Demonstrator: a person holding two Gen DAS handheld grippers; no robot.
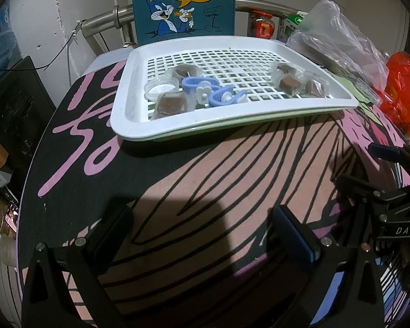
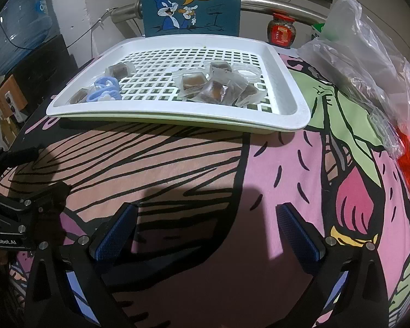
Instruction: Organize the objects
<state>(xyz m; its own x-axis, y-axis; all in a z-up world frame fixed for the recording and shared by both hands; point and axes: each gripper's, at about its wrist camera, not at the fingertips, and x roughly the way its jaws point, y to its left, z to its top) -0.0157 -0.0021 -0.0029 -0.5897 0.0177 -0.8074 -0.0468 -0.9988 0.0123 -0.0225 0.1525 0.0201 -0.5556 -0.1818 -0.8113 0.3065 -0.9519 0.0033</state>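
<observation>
We found the white slotted tray [image 1: 128, 114] lying flat on the cartoon-printed cloth [image 1: 205, 180], well ahead of both tongs, its long side running across our view. In it lay wrapped brown sweets [image 2: 194, 82] bunched toward the right, two more toward the left beside the blue clips [image 1: 194, 86], and a small clear lid [image 1: 160, 87]; which way each pointed we could not tell. Beyond the tray stood a blue rabbit poster [image 1: 183, 5], with a red-lidded jar [image 2: 281, 31] behind and a clear plastic bag [image 2: 369, 54] ahead to the right. Nothing lay between the tongs and the tray. Our left tongs [image 1: 205, 235] were spread wide over the cloth, holding nothing. Our right tongs [image 2: 207, 232] were likewise spread wide and bare.
</observation>
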